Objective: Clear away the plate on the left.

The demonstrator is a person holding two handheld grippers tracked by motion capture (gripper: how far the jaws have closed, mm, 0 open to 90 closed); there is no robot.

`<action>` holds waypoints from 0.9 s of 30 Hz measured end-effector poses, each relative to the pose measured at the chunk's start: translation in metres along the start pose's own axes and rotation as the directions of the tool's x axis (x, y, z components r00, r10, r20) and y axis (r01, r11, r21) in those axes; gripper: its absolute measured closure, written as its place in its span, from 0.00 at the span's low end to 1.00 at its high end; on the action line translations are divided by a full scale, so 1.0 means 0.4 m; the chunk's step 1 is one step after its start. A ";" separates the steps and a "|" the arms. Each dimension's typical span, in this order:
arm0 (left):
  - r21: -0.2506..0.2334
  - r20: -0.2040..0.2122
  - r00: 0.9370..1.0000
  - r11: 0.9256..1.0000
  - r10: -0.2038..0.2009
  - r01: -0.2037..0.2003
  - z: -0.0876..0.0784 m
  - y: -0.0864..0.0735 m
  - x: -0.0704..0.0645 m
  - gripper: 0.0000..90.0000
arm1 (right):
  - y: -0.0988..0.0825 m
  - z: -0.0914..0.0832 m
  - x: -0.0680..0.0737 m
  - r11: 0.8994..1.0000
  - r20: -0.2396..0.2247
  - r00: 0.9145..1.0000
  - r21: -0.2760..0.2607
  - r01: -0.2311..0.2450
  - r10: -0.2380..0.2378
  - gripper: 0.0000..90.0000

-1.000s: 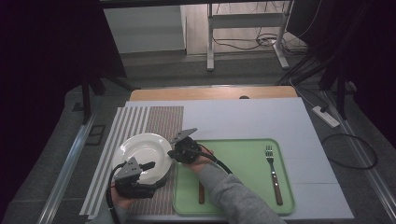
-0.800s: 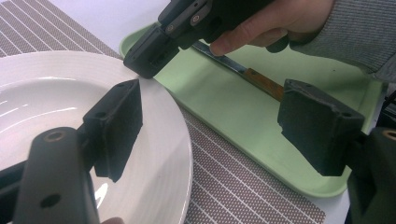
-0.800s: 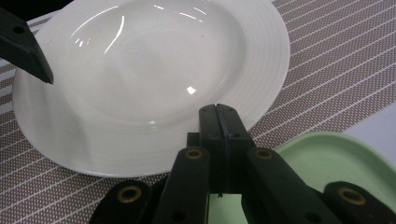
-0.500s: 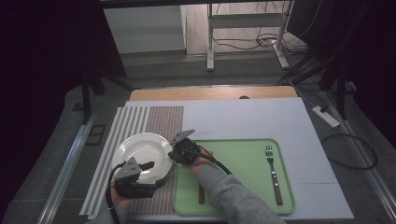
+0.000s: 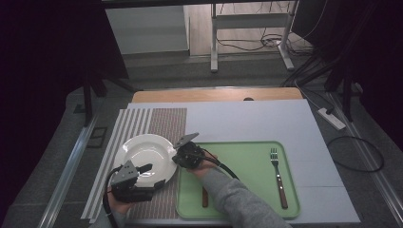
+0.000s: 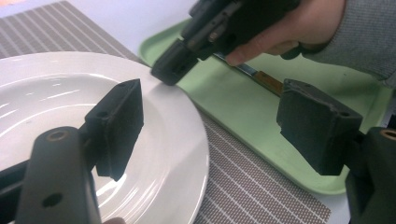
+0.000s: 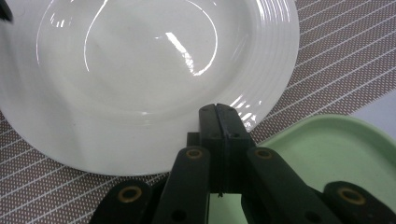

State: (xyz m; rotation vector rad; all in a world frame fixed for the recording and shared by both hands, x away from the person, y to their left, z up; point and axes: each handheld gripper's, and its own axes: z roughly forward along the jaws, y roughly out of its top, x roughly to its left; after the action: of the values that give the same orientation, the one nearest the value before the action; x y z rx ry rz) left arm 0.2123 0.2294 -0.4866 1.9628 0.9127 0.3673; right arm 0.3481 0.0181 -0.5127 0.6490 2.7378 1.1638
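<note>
White plate (image 5: 145, 156) sits on the striped placemat (image 5: 164, 126), at 9 o'clock of the green tray (image 5: 247, 209), rim just beside the tray's edge. Looks like glazed ceramic: stiff, prob. fairly heavy, glossy so slippery, and would chip or crack if dropped. Best hold is the rim, pads above and below the lip; the ribbed outer band may give a bit more bite than the smooth well.

Right gripper (image 7: 219, 116) is clenched tight w/ nothing between its pads, tip touching the plate rim at approx. 3 o'clock in the high view. It looks more like a nudge or a steadying press than a grasp.

Left gripper (image 6: 210, 126) is spread wide and released, one pad over the plate's near rim, the other out over the placemat towards the tray. It holds nothing. Closing there would pinch the lip at approx. 5 o'clock.

On the tray: fork (image 5: 277, 175) at the right and a knife (image 5: 205, 197) partly under the right forearm. All rests on the desk (image 5: 247, 121).
</note>
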 end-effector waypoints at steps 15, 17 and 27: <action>-0.085 -0.120 0.986 0.990 -0.119 0.110 -0.098 -0.019 0.079 0.30 | -0.018 0.011 -0.009 1.000 -0.014 1.000 0.015 -0.021 0.021 1.00; -0.090 -0.143 0.979 0.987 -0.145 0.133 -0.110 -0.021 0.098 0.30 | -0.020 0.013 -0.010 1.000 -0.014 1.000 0.016 -0.020 0.020 1.00; -0.054 -0.199 0.954 0.974 -0.225 0.219 -0.120 0.003 0.199 0.26 | -0.025 0.016 -0.008 1.000 -0.013 1.000 0.018 -0.023 0.024 1.00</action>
State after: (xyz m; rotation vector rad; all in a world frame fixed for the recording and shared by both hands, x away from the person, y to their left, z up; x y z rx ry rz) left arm 0.2395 0.3164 -0.4677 1.7930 1.2395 0.4554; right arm 0.3492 0.0151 -0.5246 0.6800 2.7622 1.1534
